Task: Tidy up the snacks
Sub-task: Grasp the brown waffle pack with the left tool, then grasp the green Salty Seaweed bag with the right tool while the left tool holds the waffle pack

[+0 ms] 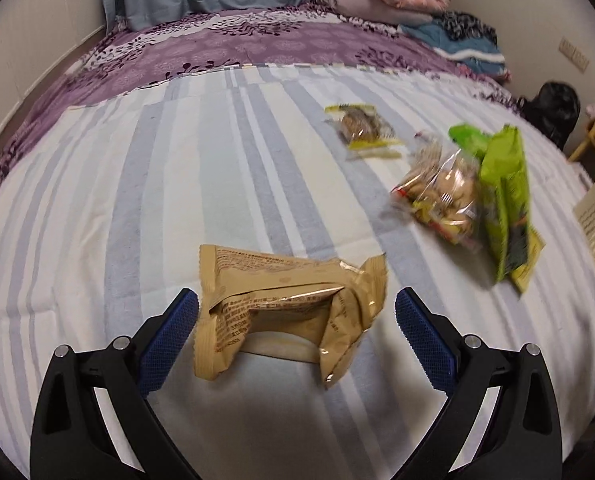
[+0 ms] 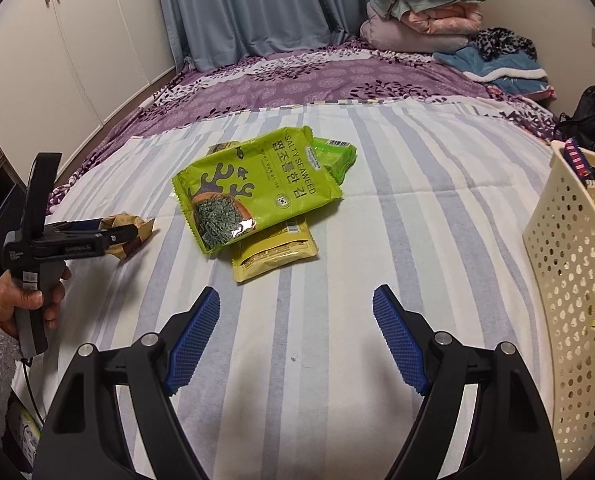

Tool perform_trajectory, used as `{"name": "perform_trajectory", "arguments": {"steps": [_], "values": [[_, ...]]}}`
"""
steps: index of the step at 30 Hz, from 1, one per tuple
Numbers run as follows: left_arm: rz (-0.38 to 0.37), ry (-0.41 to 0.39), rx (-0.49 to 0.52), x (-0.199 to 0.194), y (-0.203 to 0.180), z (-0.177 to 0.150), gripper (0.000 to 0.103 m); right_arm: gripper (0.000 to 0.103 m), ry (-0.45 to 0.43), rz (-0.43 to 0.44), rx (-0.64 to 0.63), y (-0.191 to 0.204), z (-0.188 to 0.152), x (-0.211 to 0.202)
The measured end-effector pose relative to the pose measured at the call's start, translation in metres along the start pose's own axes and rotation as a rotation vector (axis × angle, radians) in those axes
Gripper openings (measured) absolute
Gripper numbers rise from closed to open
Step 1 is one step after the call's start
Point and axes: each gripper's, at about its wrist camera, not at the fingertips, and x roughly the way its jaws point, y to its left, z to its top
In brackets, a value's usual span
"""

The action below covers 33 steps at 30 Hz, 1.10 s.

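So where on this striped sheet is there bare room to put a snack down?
Bare sheet lies between the right gripper and the seaweed pack, and on to the cream basket. The far left stripes up to the purple bedspread are clear too. It is crowded around the seaweed pile and the tan packet between the left gripper's fingers.

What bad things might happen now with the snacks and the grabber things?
The left gripper stands open around the crumpled tan packet; closing on a loose flap might let it slip or tear. The green seaweed bag lies on top of a yellow packet, so lifting one may drag the other. The basket sits at the bed's edge and could get nudged.
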Motion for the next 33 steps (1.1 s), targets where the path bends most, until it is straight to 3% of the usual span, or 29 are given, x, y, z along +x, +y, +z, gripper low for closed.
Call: {"name": "perform_trajectory", "arguments": {"steps": [5, 9, 13, 14, 16, 24, 33], "values": [[0.023, 0.011, -0.022, 0.009, 0.006, -0.004, 0.100, 0.079, 0.035, 0.035, 0.028, 0.001, 0.004, 0.014], [0.011, -0.005, -0.040, 0.009, 0.007, -0.004, 0.088, 0.079, 0.061, 0.100, 0.076, 0.001, 0.014, 0.024], [0.020, -0.032, -0.032, 0.003, 0.004, -0.006, 0.087, 0.079, 0.070, 0.174, 0.149, -0.002, 0.028, 0.036], [0.021, -0.038, -0.035, 0.001, 0.004, -0.006, 0.087, 0.079, 0.073, 0.200, 0.179, -0.004, 0.033, 0.041], [0.016, -0.055, -0.047, -0.005, 0.005, -0.008, 0.087, 0.088, 0.080, 0.247, 0.241, -0.008, 0.040, 0.050], [0.017, -0.103, -0.084, -0.028, 0.015, -0.011, 0.087, 0.088, 0.188, 0.396, 0.557, -0.027, 0.055, 0.105], [0.003, -0.145, -0.081, -0.043, 0.012, -0.011, 0.087, 0.098, 0.185, 0.350, 0.614, -0.021, 0.078, 0.140]]}}
